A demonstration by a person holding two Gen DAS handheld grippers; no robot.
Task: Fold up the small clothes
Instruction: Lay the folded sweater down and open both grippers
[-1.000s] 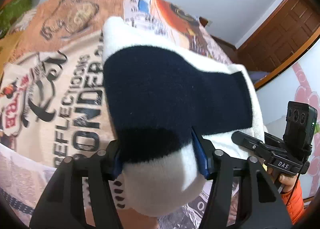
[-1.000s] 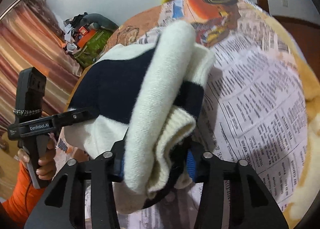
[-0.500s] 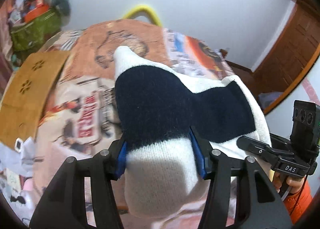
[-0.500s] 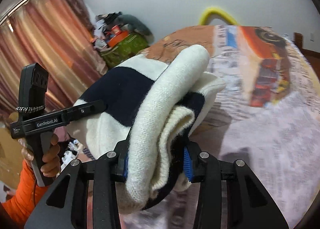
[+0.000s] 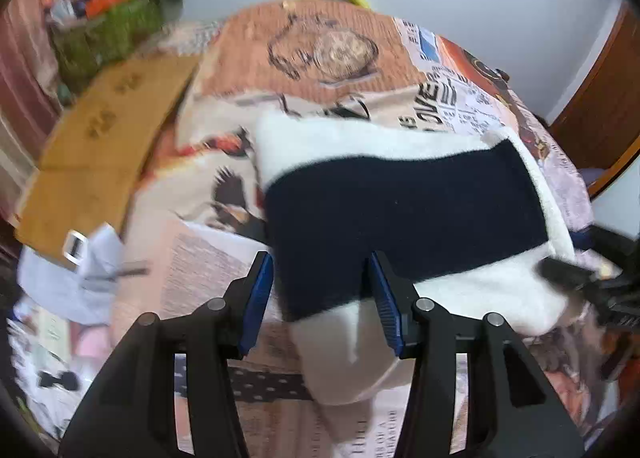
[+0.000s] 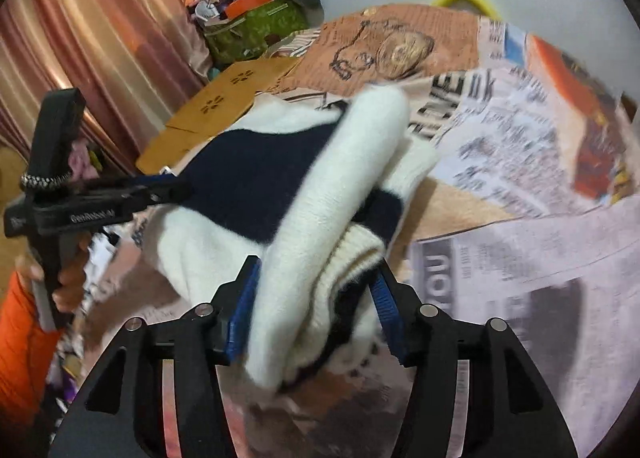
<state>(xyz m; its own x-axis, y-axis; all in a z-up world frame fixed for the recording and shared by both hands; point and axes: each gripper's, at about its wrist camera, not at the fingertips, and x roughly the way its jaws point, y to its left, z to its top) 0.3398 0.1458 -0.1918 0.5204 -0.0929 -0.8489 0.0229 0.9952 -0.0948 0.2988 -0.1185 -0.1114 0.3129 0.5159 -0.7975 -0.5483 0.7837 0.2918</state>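
Observation:
A folded cream and navy knitted sweater (image 5: 404, 210) hangs between my two grippers above the bed. My left gripper (image 5: 322, 290) is shut on its near left edge, blue pads pressing the navy band. My right gripper (image 6: 316, 298) is shut on the thick rolled cream end of the sweater (image 6: 320, 210). In the right wrist view the left gripper (image 6: 168, 192) reaches in from the left, held by a hand in an orange sleeve. In the left wrist view the right gripper (image 5: 576, 278) shows blurred at the right edge.
The bed is covered by a newspaper-print blanket (image 5: 328, 58). A tan cardboard sheet (image 5: 104, 146) lies at its left side. A green bag with clutter (image 6: 256, 30) and a pink curtain (image 6: 92, 58) stand at the back left. A wooden door (image 5: 608, 106) is at the right.
Both grippers have carried the sweater to the left and tipped down toward the bed. The sweater now stretches wider between them. Both stay shut on it.

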